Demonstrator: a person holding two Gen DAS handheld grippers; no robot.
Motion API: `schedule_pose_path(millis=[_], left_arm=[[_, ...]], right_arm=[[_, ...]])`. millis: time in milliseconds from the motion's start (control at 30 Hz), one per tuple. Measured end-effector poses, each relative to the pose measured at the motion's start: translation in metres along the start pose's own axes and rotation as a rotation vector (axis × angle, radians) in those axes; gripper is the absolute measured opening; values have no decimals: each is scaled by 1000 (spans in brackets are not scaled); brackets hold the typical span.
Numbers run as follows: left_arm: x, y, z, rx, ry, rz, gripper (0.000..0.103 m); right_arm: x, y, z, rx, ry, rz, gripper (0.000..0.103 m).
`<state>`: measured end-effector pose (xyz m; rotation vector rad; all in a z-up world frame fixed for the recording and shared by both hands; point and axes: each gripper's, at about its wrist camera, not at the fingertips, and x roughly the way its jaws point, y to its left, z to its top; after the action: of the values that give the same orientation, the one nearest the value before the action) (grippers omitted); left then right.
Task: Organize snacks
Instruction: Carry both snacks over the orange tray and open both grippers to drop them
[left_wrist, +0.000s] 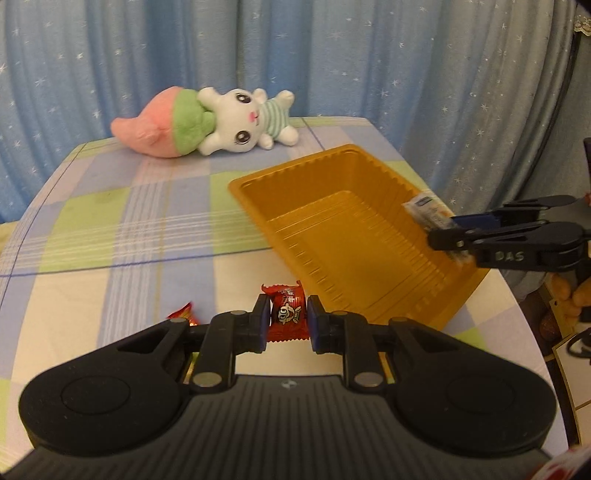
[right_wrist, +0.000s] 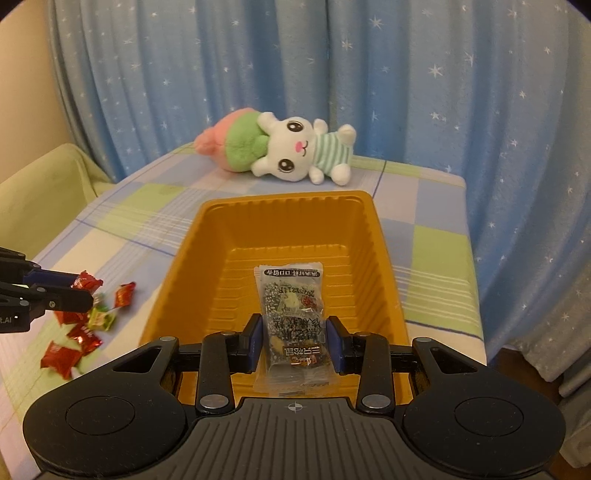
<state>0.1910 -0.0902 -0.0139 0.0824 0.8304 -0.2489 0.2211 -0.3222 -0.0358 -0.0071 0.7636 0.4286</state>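
My left gripper (left_wrist: 286, 323) is shut on a red wrapped candy (left_wrist: 286, 314), held above the table just left of the near corner of the orange tray (left_wrist: 258, 192). My right gripper (right_wrist: 295, 339) is shut on a clear snack packet (right_wrist: 291, 314) with dark seeds and printing, and it hangs over the near end of the orange tray (right_wrist: 373, 236). From the left wrist view the right gripper (left_wrist: 448, 230) comes in from the right over the tray's rim with the snack packet (left_wrist: 424, 210). From the right wrist view the left gripper (right_wrist: 79, 291) holds the red candy (right_wrist: 86, 281) at the left.
Several red candies and a green one (right_wrist: 99, 317) lie loose on the checked tablecloth (right_wrist: 147, 206) left of the tray. A plush rabbit with a pink and green cap (left_wrist: 221, 122) lies at the table's far edge. Blue star curtains hang behind. A hand (left_wrist: 576, 295) shows at the right edge.
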Motion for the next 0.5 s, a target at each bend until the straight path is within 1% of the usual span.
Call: schedule_pose_path(millis=[233,500], left_arm=[[20,-15,15,-6,20,-7,20],[35,-24,24,-8,37,-13,20]], right_arm=[[22,-12,3,11,19,8,37],[44,-18,3,12,42,8,37]])
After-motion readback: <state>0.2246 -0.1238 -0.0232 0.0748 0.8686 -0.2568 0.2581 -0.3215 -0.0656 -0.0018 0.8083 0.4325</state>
